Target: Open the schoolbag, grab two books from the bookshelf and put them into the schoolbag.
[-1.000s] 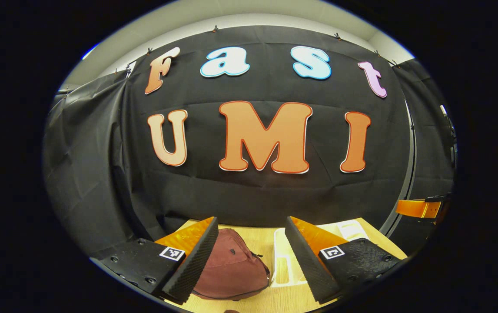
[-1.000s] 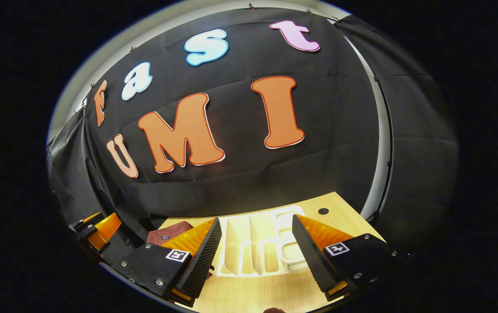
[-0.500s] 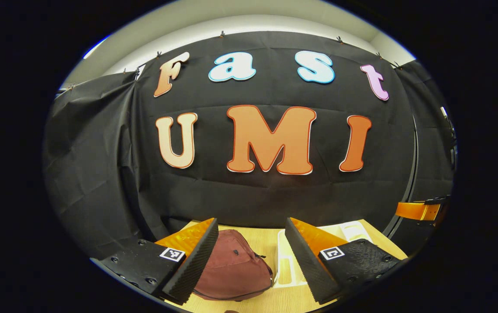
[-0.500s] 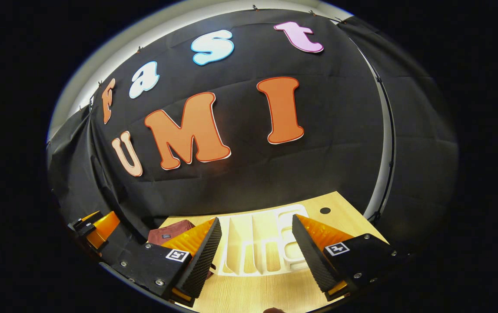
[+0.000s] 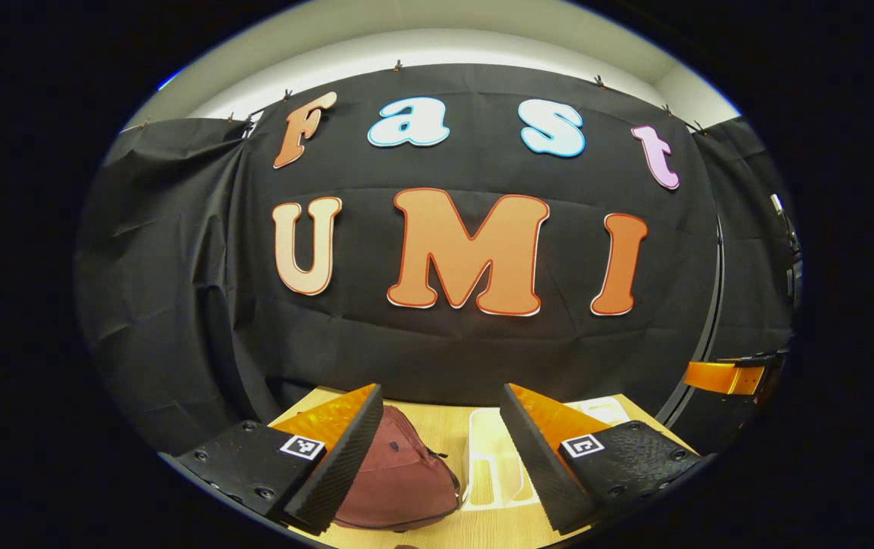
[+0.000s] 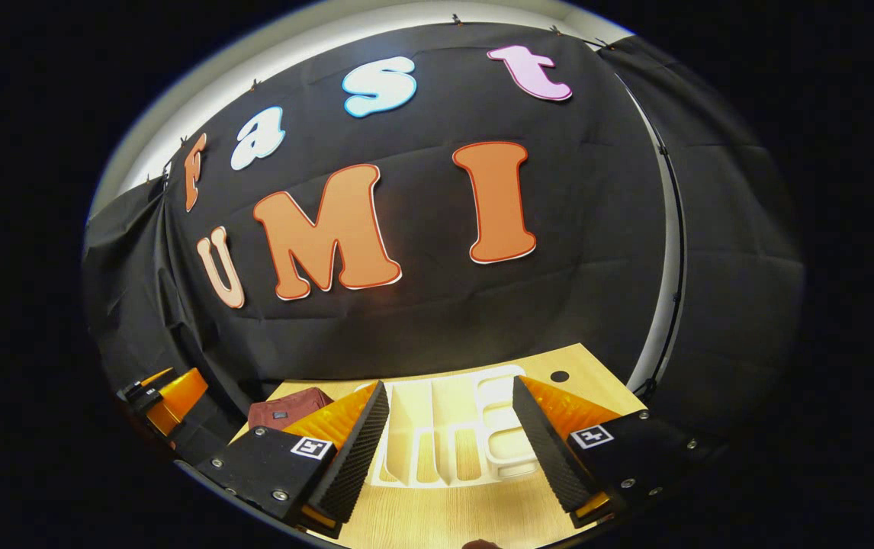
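Both views tipped slightly upward since earlier. Left gripper [image 5: 437,457] and right gripper [image 6: 448,454] jaws apart, empty, above table [image 6: 437,522]; schoolbag [image 5: 399,476] beside white bookshelf [image 6: 445,442].

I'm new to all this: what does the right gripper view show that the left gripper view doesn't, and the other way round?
Right gripper view: the white bookshelf faces the camera with its upright dividers plain, a dark round spot lies on the wooden table beyond it, and the left gripper peeks in at the left edge.
Left gripper view: the maroon schoolbag sits close, its rounded front and zip line clear, and the right gripper pokes in at the right edge.
Shared: schoolbag, bookshelf, table, and each camera's own two fingers spread open.
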`<action>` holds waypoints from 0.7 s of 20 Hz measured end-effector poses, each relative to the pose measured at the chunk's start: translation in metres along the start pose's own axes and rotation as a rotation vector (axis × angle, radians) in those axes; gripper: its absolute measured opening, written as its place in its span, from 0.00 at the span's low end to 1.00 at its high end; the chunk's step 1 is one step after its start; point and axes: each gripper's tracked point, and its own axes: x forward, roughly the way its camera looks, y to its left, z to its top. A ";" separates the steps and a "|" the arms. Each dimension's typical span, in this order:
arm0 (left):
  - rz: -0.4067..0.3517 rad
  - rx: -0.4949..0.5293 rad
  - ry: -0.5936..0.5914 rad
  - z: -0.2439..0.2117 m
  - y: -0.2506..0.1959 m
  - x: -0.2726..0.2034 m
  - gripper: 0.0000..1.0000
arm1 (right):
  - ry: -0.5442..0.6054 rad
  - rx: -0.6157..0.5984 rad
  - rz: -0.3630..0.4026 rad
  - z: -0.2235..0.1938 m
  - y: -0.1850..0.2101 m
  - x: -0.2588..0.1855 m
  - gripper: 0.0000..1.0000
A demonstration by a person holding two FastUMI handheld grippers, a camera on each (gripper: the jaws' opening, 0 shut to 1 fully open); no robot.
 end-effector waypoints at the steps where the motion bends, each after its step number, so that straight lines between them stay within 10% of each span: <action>1: -0.003 0.013 -0.006 0.002 -0.001 0.003 0.96 | -0.004 0.002 0.001 0.000 0.001 -0.001 0.97; 14: -0.050 0.016 -0.025 0.008 -0.023 -0.004 1.00 | -0.033 -0.010 -0.021 0.002 -0.007 -0.010 1.00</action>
